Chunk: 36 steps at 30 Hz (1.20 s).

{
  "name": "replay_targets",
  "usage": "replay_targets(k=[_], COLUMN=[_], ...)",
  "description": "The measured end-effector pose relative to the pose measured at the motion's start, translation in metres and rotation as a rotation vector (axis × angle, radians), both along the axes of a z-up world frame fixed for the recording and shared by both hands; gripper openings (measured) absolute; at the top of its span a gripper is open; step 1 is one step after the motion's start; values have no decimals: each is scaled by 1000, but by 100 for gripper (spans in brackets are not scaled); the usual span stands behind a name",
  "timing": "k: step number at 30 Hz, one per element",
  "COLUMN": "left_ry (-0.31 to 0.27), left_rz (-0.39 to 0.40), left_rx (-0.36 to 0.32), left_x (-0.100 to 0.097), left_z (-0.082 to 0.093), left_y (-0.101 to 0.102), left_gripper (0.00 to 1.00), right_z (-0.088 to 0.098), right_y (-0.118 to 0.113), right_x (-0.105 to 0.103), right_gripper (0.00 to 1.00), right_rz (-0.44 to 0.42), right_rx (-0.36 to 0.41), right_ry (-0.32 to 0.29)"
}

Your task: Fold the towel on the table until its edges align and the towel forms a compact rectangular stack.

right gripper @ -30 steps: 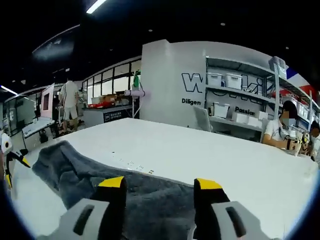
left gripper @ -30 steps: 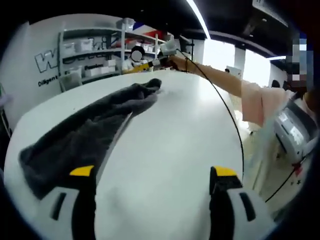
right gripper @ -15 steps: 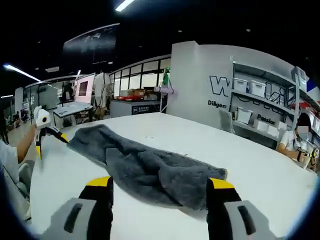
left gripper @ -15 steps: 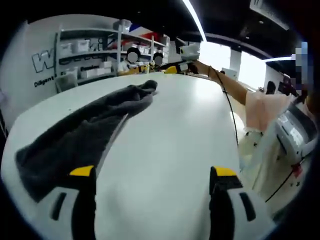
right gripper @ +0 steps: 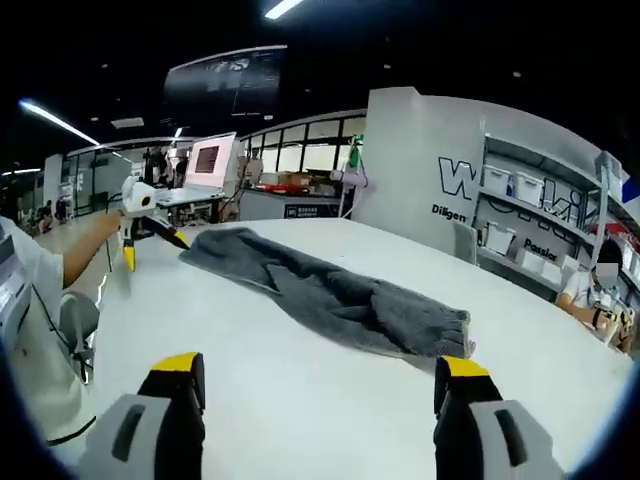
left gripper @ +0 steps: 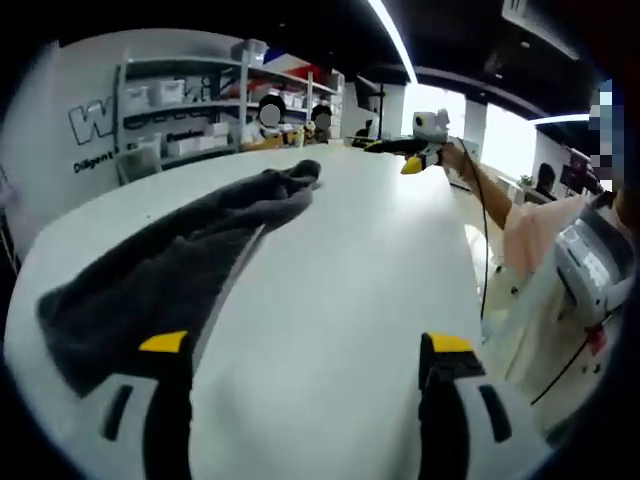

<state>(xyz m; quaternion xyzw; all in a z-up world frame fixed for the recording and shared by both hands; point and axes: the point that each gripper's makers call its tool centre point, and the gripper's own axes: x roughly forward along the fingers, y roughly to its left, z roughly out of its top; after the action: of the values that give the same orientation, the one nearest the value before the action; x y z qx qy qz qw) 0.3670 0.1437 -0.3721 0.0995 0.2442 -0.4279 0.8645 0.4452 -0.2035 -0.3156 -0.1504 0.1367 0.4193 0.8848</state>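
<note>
The towel (left gripper: 170, 265) lies unfolded on the white table (left gripper: 340, 300) as one long, rumpled grey strip.

Left gripper view: the left gripper (left gripper: 305, 345) is wide open and holds nothing. The towel lies ahead and to the left of it, with one end just beside the left jaw. The strip's long axis runs away from this gripper toward the far end of the table.

Right gripper view: the right gripper (right gripper: 325, 365) is likewise wide open and empty. The towel (right gripper: 325, 295) lies ahead of it, well apart, with its long axis slanting from upper left to lower right. The bunched end points toward the right jaw.

Each gripper faces its own end of the strip. The left one appears nearer its end.
</note>
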Motion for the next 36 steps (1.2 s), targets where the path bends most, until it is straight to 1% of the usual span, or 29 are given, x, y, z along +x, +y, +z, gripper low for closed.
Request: replay_targets(k=[2, 4, 7, 12, 16, 19, 23, 27, 29, 33, 36], left_ry=[0, -1, 1, 10, 9, 6, 2, -23, -29, -17, -5], left_rz=[3, 5, 9, 15, 16, 8, -28, -106, -147, -196, -210], left_rx=[1, -1, -5, -4, -7, -23, -40, -46, -51, -67, -75], left_x=[0, -2, -3, -5, -5, -3, 1, 10, 18, 32, 42], left_z=[0, 0, -1, -5, -4, -1, 5, 18, 25, 29, 29], left_y=[1, 2, 4, 6, 7, 1, -17, -57, -78, -109, -125], left_gripper=[99, 99, 99, 99, 99, 99, 99, 99, 99, 98, 97], right_z=[-3, -6, -13, -30, -34, -36, -36, -37, -38, -38, -38], right_y=[-2, -1, 0, -5, -7, -10, -12, -13, -13, -14, -14], right_x=[-9, -17, -26, -27, -27, -27, -29, -33, -36, -41, -44], right_gripper=[100, 100, 100, 100, 100, 99, 99, 99, 99, 99, 98], right_rz=[-1, 3, 9, -3, -11, -25, -31, -31, -27, -24, -22], right_rx=[-9, 13, 16, 0, 3, 8, 22, 23, 23, 22, 29], right_ry=[-3, 12, 19, 41, 51, 46, 41, 41, 43, 40, 37])
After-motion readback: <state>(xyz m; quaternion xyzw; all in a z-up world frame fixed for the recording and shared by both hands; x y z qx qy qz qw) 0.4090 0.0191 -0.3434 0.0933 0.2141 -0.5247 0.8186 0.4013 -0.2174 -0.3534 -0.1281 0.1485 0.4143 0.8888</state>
